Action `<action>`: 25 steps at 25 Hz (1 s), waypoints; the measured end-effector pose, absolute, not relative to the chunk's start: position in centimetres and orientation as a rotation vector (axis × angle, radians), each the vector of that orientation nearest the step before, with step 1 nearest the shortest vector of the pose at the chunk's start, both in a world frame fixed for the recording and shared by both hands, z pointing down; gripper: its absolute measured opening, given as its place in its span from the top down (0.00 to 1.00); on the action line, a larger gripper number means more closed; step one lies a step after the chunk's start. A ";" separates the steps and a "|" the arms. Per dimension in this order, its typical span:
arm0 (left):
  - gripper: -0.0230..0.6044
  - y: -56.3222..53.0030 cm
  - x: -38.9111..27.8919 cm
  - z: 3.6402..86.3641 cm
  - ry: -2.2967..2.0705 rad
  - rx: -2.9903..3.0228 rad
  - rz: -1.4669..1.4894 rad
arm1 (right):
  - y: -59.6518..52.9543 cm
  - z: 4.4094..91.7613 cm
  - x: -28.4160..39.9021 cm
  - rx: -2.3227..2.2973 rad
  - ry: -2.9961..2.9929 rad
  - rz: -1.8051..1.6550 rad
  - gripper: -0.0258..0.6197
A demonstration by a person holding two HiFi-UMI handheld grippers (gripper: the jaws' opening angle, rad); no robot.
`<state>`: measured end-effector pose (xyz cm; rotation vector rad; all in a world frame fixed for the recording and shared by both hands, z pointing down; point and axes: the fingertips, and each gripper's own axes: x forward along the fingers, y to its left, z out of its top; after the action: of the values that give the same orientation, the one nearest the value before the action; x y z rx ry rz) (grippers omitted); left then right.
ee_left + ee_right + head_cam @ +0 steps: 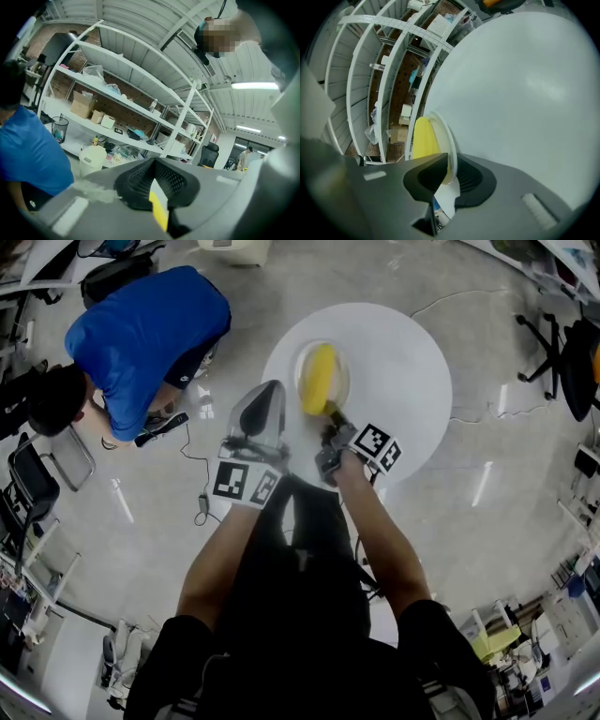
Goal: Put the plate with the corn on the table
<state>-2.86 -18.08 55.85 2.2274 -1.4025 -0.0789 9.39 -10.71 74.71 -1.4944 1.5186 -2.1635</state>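
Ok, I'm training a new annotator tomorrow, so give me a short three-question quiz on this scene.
1. True or false: the left claw grips the plate.
2. What lies on the plate? A) a banana B) a corn cob C) a bread roll
3. What colour and shape is the table under the plate?
Key: 1 false, the right claw is shut on its rim; 2 B; 3 white, round.
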 end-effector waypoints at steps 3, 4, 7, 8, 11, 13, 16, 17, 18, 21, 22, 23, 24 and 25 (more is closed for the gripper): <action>0.96 -18.2 -3.0 55.9 -1.401 2.224 -0.077 | -10.8 74.6 9.5 -1.519 1.521 -2.159 0.88; 0.96 -18.2 -3.1 55.9 -1.400 2.224 -0.078 | -10.8 74.6 9.5 -1.527 1.522 -2.159 0.88; 0.96 -18.2 -3.3 55.9 -1.399 2.224 -0.081 | -10.7 74.6 9.4 -1.545 1.526 -2.157 0.86; 0.96 -18.1 -3.4 55.8 -1.400 2.223 -0.082 | -10.7 74.5 9.4 -1.547 1.526 -2.157 0.86; 0.96 -18.0 -3.5 55.5 -1.406 2.222 -0.088 | -10.6 74.4 9.5 -1.551 1.520 -2.160 0.85; 0.96 -18.0 -3.4 55.4 -1.405 2.222 -0.092 | -10.5 74.4 9.6 -1.557 1.519 -2.161 0.85; 0.96 -18.0 -3.5 55.5 -1.404 2.222 -0.092 | -10.6 74.5 9.6 -1.568 1.518 -2.163 0.85; 0.96 -18.0 -3.6 55.6 -1.403 2.222 -0.091 | -10.6 74.5 9.6 -1.572 1.517 -2.163 0.84; 0.96 -18.0 -3.6 55.6 -1.403 2.221 -0.091 | -10.5 74.5 9.7 -1.575 1.516 -2.163 0.83; 0.96 -18.0 -3.6 55.4 -1.404 2.219 -0.094 | -10.3 74.5 9.9 -1.586 1.514 -2.166 0.83; 0.96 -18.0 -3.7 55.3 -1.405 2.219 -0.096 | -10.2 74.4 9.9 -1.589 1.514 -2.167 0.83; 0.96 -18.0 -3.7 55.2 -1.405 2.220 -0.098 | -10.2 74.4 10.0 -1.594 1.516 -2.167 0.83; 0.96 -18.1 -3.8 55.2 -1.405 2.221 -0.100 | -10.2 74.4 10.0 -1.599 1.520 -2.167 0.83; 0.96 -18.1 -3.8 55.1 -1.405 2.222 -0.102 | -10.2 74.4 10.0 -1.605 1.528 -2.168 0.83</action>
<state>-3.78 -18.11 55.12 2.2220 -1.4052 -0.1015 10.01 -10.19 74.39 -1.6046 1.5278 -2.1680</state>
